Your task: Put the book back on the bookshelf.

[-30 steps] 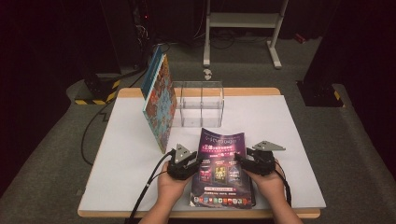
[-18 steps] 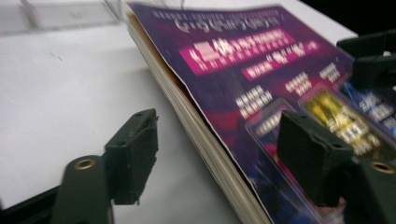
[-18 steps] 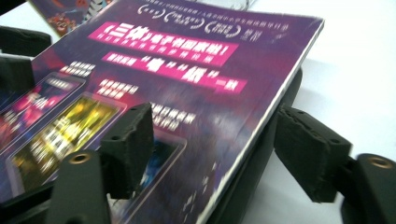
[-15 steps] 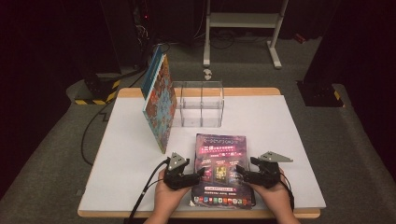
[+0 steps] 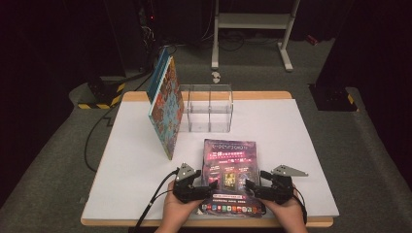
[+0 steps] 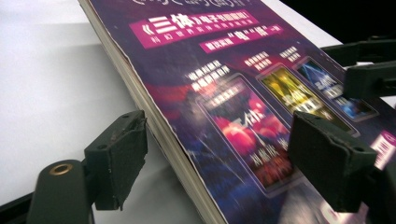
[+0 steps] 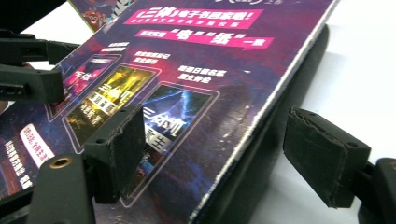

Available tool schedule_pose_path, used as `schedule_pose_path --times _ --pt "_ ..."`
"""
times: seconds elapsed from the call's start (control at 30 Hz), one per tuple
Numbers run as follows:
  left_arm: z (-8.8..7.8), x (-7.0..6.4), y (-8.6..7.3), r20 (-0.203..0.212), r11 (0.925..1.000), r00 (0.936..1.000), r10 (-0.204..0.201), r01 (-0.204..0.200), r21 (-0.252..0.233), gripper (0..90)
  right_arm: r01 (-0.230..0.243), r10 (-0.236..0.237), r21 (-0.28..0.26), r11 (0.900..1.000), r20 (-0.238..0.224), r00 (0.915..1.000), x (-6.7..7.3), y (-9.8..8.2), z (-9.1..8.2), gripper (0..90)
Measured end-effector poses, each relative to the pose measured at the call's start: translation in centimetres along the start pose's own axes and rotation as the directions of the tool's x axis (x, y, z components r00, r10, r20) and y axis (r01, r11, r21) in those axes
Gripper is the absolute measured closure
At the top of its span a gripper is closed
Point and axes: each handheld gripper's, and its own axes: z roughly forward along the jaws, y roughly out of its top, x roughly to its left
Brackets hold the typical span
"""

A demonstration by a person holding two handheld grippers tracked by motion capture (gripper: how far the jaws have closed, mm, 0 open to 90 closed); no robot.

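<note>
A purple book point(image 5: 228, 167) with pink title bands lies cover-up on the white table point(image 5: 291, 131), close to the front edge. My left gripper point(image 5: 212, 187) sits at the book's left edge and my right gripper point(image 5: 248, 186) at its right edge, each held by a hand. In the left gripper view the left gripper point(image 6: 224, 158) straddles the page edge of the book point(image 6: 243, 93), pads apart from it. In the right gripper view the right gripper point(image 7: 229, 158) straddles the other edge of the book point(image 7: 196, 70) the same way. Both pairs of jaws have just been opening.
A colourful picture book point(image 5: 166, 107) stands on edge, leaning against a clear acrylic divider rack point(image 5: 208, 109) at the back of the table. Black cables trail off the front left. A white metal stand point(image 5: 252, 22) is on the floor behind.
The purple book, held up and slightly turned a second ago, now lies flat nearer the front edge. Both hands have drawn back and down, and both pairs of jaws have opened off it.
</note>
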Motion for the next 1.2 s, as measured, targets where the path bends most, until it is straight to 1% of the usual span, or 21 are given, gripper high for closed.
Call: schedule_pose_path --times 0.03,0.1,0.13,0.17,0.2,0.23,0.27,0.3,0.33,0.4,0.47,0.5,0.57,0.7,0.8,0.87,0.93,1.0,1.07,1.1,1.2 --pt "-0.1 0.0 -0.2 0.011 1.0 0.9999 -0.002 0.002 0.001 20.1 0.001 -0.001 -0.002 1.0 0.003 1.0 0.1 0.0 0.0 19.9" --pt "-0.2 0.0 -0.6 0.037 0.9998 0.9991 -0.021 0.021 -0.004 19.8 0.0 0.0 -0.004 1.0 0.008 1.0 0.2 0.0 0.1 18.9" --pt "0.0 -0.3 -0.7 0.049 0.9963 0.9958 -0.077 0.079 -0.033 19.7 -0.002 0.002 -0.004 1.0 0.006 1.0 0.1 -0.1 0.1 18.3" --pt "0.3 -0.4 -0.7 0.055 0.9903 0.991 -0.122 0.125 -0.061 19.8 -0.007 0.007 -0.001 1.0 0.004 1.0 0.1 0.0 0.2 17.8" --pt "0.4 -0.6 -0.7 0.06 0.9858 0.987 -0.149 0.153 -0.069 19.9 -0.01 0.01 0.0 1.0 0.004 0.9999 0.0 0.0 0.3 17.4" --pt "0.5 -0.7 -0.6 0.059 0.9822 0.9843 -0.166 0.17 -0.079 20.1 -0.009 0.009 0.001 1.0 0.005 0.9999 0.0 0.1 0.3 17.2" --pt "0.0 0.1 -0.5 0.051 0.9991 0.9978 -0.043 0.043 0.003 20.5 -0.009 0.009 0.003 1.0 0.006 0.9999 0.0 0.1 0.4 17.0" --pt "0.1 0.0 -0.5 0.049 0.9994 0.9982 -0.036 0.036 0.004 20.7 -0.009 0.009 0.001 1.0 0.01 0.9999 0.0 0.2 0.5 17.2" --pt "0.1 -0.1 -0.4 0.048 0.9994 0.9982 -0.036 0.035 0.005 20.9 -0.006 0.006 0.0 1.0 0.012 0.9999 0.0 0.3 0.5 17.3" --pt "0.3 -0.2 -0.2 0.049 0.9995 0.9983 -0.031 0.031 0.011 21.0 -0.016 0.016 0.001 1.0 0.015 0.9998 -0.1 0.4 0.6 18.4" --pt "0.6 -0.4 0.1 0.044 0.9997 0.9989 -0.017 0.017 0.019 21.2 -0.006 0.006 -0.001 1.0 0.018 0.9998 -0.3 0.6 0.7 20.1" --pt "0.7 -0.4 0.3 0.041 0.9998 0.9992 -0.003 0.002 0.022 21.2 -0.013 0.013 0.003 1.0 0.018 0.9998 -0.4 0.7 0.7 20.8" --pt "0.9 -0.6 0.6 0.032 0.9997 0.9995 0.006 -0.007 0.025 21.4 -0.024 0.024 0.005 1.0 0.021 0.9995 -0.6 0.8 0.8 20.9" --pt "1.4 -1.0 1.0 0.016 0.9993 0.9995 0.028 -0.028 0.024 21.9 -0.005 0.004 0.018 1.0 0.04 0.9992 -1.0 1.5 0.9 22.0" --pt "1.5 -0.9 1.1 0.013 0.9988 0.9991 0.041 -0.041 0.026 22.0 0.013 -0.014 0.03 0.999 0.033 0.9994 -1.3 2.1 1.4 22.5" --pt "1.7 -0.6 1.3 0.022 0.9988 0.9989 0.04 -0.041 0.027 20.8 0.015 -0.016 0.036 0.999 0.03 0.9994 -1.5 2.5 1.7 22.4" --pt "2.1 -0.1 1.4 0.033 0.9992 0.9991 0.026 -0.027 0.029 18.5 0.007 -0.009 0.039 0.999 0.028 0.9996 -1.7 2.7 1.9 22.3" --pt "2.5 0.3 1.6 0.043 0.9994 0.999 0.011 -0.012 0.031 16.9 0.002 -0.003 0.038 0.999 0.021 0.9998 -1.9 2.7 2.0 22.2" --pt "2.9 0.5 1.9 0.047 0.9995 0.9989 0.008 -0.009 0.032 15.1 0.003 -0.003 0.036 0.999 0.014 0.9999 -2.0 2.7 2.1 21.7" --pt "3.1 0.7 2.0 0.049 0.9994 0.9987 0.014 -0.015 0.032 14.1 0.002 -0.003 0.035 0.999 0.012 0.9999 -2.0 2.7 2.1 21.7" --pt "3.6 1.2 2.2 0.067 0.9992 0.9978 -0.004 0.002 0.039 10.0 -0.006 0.006 0.027 1.0 0.004 1.0 -2.2 2.5 2.0 21.6"
